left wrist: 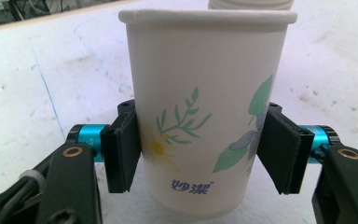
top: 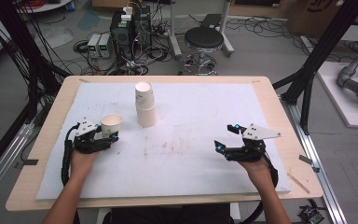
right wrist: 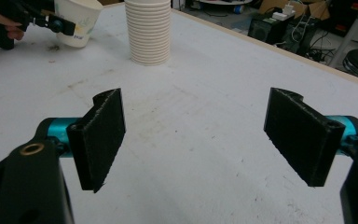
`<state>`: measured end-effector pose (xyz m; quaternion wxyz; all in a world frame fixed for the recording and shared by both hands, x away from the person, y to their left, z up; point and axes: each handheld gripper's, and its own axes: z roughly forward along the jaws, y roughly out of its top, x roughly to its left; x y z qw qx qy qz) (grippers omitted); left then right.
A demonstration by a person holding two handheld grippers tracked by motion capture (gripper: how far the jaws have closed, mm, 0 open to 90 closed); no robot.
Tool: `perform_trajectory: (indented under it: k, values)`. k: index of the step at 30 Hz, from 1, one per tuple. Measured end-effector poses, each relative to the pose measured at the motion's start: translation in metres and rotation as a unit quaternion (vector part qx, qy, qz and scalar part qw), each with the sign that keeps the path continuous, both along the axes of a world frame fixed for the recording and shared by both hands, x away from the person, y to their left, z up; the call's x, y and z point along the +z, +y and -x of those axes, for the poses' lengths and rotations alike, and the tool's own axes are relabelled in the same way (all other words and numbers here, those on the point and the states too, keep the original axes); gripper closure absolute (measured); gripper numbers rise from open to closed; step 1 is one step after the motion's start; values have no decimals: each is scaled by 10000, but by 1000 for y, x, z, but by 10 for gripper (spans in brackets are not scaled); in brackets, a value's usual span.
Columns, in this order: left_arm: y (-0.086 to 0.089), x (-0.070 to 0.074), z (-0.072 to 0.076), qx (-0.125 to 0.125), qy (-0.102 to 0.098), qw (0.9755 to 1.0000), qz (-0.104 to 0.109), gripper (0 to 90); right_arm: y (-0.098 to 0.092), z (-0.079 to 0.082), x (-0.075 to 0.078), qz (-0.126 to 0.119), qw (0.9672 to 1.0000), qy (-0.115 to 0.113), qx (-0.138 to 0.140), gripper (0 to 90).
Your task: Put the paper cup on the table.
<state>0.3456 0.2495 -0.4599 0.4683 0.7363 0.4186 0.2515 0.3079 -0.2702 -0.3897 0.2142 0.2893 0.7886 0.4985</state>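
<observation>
Left side first: my left claw is clamped on a single paper cup, pads pressing both flanks of its lower wall — in the left gripper view the cup stands upright between the black pads, floral print facing me, its base seemingly at or just above the white mat; I cannot tell whether it touches. The cup sits near the left edge of the mat, just left of the cup stack, apart from it. The stack stands upside down, rims ringed at the bottom, upper middle of the table. My read: a cup is being placed on its own beside the stack. To do it well I would lower it straight, keep it upright, feel the base settle flat, then ease the grip off gently — thin paper walls dent under a hard squeeze and a tilted release would tip it. Back the claw out level so a pad does not drag the rim. Far right: the right claw is released, jaws standing wide over bare mat with nothing between them, well apart from stack and cup; its view shows the stack ahead.
</observation>
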Motion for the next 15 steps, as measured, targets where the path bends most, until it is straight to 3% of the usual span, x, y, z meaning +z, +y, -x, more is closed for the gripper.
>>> perform_trajectory:
  k: [5,8,15]
  values:
    - [0,1,4,22,77,9998,-187,340,-1,0,0,13,10000,19,-10,208]
    - [2,2,11,63,243,9991,-348,331,-1,0,0,28,10000,0,1,208]
    - [6,1,16,157,407,9988,-239,304,1,0,1,18,10000,21,22,208]
